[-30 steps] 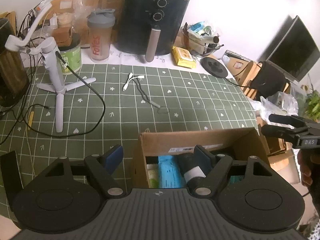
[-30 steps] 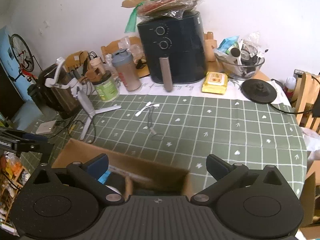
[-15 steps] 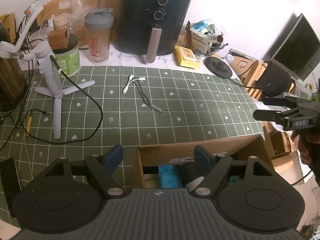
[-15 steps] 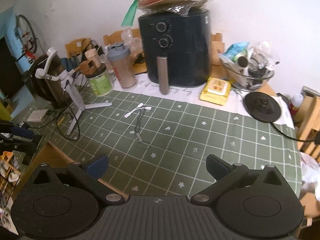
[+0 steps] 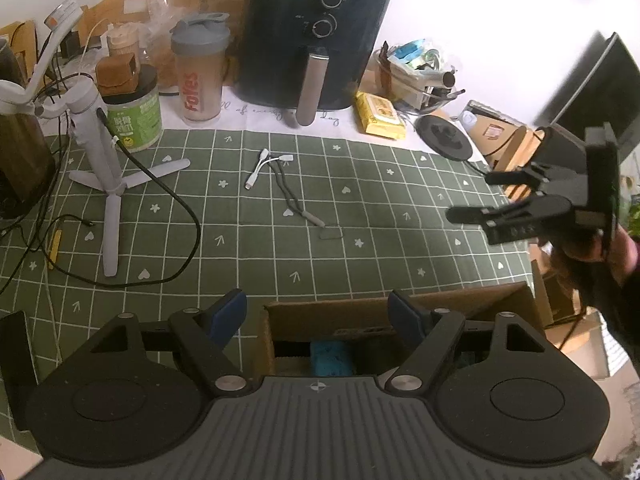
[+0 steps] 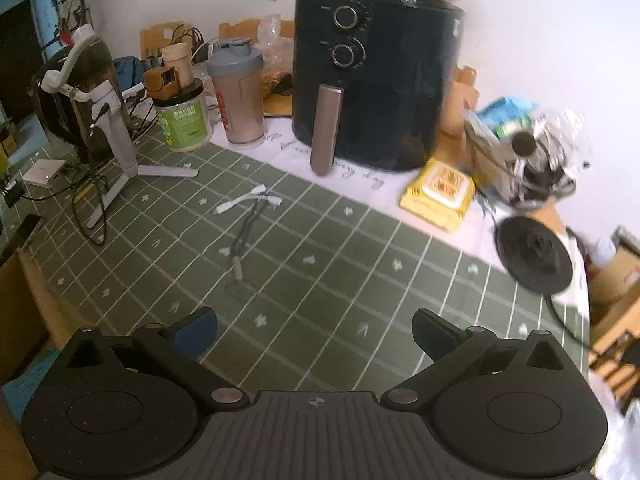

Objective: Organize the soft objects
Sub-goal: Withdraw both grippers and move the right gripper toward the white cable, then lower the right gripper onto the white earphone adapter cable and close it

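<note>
Below, the left gripper [image 5: 318,312] hangs spread and empty over the cardboard box [image 5: 360,312]; the right gripper [image 6: 314,330], likewise spread and empty, hangs over the bench [image 6: 360,264].

Green tablecloth [image 5: 380,216] gridded in white, dotted with hearts and stars; black air fryer [image 5: 316,40] at far edge; yellow wipes packet [image 5: 380,116]; brown cardboard box [image 5: 360,312].

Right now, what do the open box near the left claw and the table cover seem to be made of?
The box looks like plain brown cardboard: matte, with a raw cut edge. The table cover seems a thin green sheet, fabric or vinyl, with a printed white grid; the pictures cannot settle which.
</note>
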